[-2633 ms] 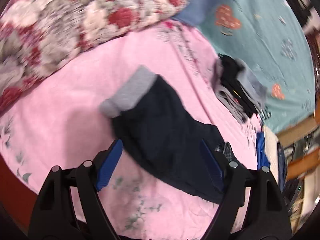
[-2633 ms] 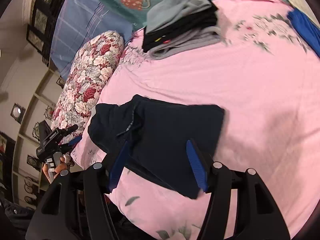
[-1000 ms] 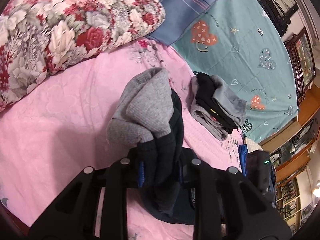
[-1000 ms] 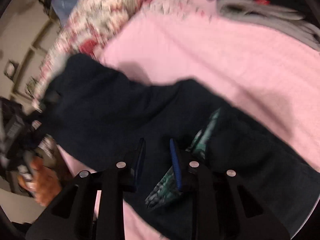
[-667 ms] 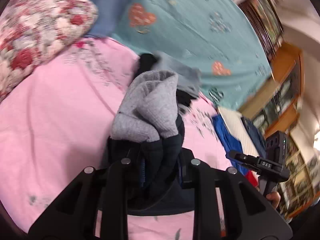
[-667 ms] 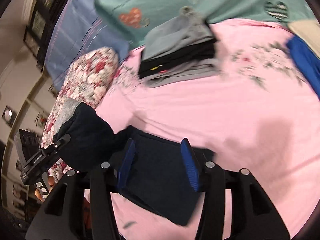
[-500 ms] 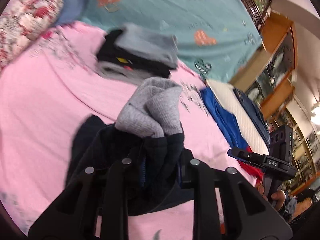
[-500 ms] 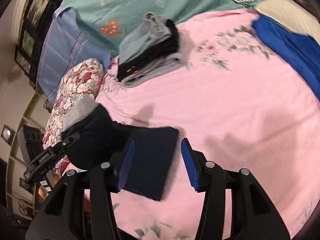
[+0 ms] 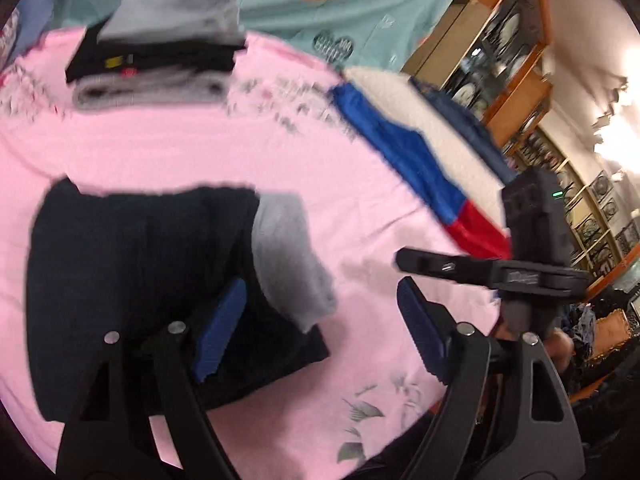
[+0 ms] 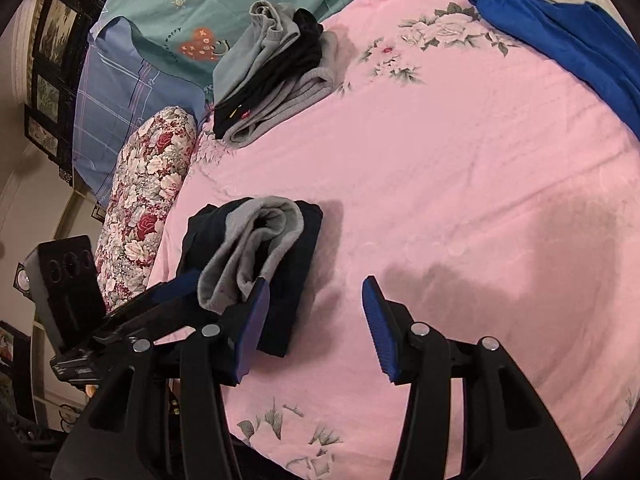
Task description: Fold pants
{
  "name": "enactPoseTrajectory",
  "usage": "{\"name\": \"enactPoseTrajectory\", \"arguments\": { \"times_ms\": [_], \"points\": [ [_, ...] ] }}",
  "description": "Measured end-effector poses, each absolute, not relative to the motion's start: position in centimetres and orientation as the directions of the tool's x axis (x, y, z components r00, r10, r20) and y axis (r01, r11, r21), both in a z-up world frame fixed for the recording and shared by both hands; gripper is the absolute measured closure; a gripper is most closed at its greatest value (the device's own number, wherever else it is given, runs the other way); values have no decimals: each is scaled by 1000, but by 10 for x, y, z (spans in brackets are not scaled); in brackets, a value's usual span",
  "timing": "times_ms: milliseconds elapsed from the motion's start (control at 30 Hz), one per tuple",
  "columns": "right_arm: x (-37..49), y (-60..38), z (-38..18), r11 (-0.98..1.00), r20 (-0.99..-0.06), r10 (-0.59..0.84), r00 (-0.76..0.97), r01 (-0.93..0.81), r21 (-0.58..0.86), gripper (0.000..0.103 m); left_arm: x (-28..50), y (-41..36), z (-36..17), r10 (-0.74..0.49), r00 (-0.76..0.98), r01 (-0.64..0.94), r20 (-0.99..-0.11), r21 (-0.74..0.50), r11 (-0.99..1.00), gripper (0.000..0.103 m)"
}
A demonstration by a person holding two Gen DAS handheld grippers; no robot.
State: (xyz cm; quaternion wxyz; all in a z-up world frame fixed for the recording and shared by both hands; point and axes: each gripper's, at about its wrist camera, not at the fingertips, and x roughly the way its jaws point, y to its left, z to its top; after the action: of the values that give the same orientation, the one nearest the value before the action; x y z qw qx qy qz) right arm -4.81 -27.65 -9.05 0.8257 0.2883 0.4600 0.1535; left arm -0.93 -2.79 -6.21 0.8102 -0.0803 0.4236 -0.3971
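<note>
The dark navy pants (image 9: 120,276) lie folded in a block on the pink sheet (image 9: 200,140), with their grey cuffs (image 9: 288,256) turned over on top at the right end. My left gripper (image 9: 320,332) is open just above that end, its left pad over the dark cloth, holding nothing. In the right wrist view the same pants (image 10: 298,272) and grey cuffs (image 10: 256,248) sit left of centre. My right gripper (image 10: 316,330) is open and empty beside them, its left pad close to the cuffs.
A stack of folded grey and black clothes (image 10: 276,68) sits at the back of the bed. A blue garment (image 10: 560,40) lies at the far right, a floral pillow (image 10: 148,200) at the left. Wooden shelving (image 9: 500,40) stands beyond the bed.
My left gripper carried the cuff end across, laid it on the folded pants and opened. The right gripper let go earlier and has stayed open.
</note>
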Motion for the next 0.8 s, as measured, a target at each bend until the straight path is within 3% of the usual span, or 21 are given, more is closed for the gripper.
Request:
{"name": "enactPoseTrajectory", "arguments": {
  "times_ms": [100,233,367,400,467,567,667,800],
  "points": [
    [-42,-259,-74,783,-647,550,528,-55,620,53,-12,6,-34,-691,439,539,-574,-447,714,15],
    [-23,-215,-55,763,-623,624,472,-196,616,50,0,55,-29,-578,549,396,-604,-422,816,15],
    [-1,-180,-63,762,-654,642,399,-237,603,50,9,87,-43,-588,541,310,-601,-507,804,19],
    [2,-177,-68,771,-668,632,392,-229,595,50,11,87,-48,-596,530,301,-603,-524,797,23],
    [0,-176,-79,801,-704,594,390,-200,565,50,11,85,-60,-608,490,297,-625,-536,791,53],
    [-8,-185,-96,841,-750,531,394,-142,522,50,16,71,-83,-620,406,322,-671,-530,784,86],
    [-10,-189,-124,879,-812,464,353,-74,471,48,23,63,-120,-583,354,291,-731,-507,812,89],
    [-9,-188,-115,891,-833,445,328,-71,448,44,26,77,-127,-634,330,258,-699,-580,773,90]
  ]
}}
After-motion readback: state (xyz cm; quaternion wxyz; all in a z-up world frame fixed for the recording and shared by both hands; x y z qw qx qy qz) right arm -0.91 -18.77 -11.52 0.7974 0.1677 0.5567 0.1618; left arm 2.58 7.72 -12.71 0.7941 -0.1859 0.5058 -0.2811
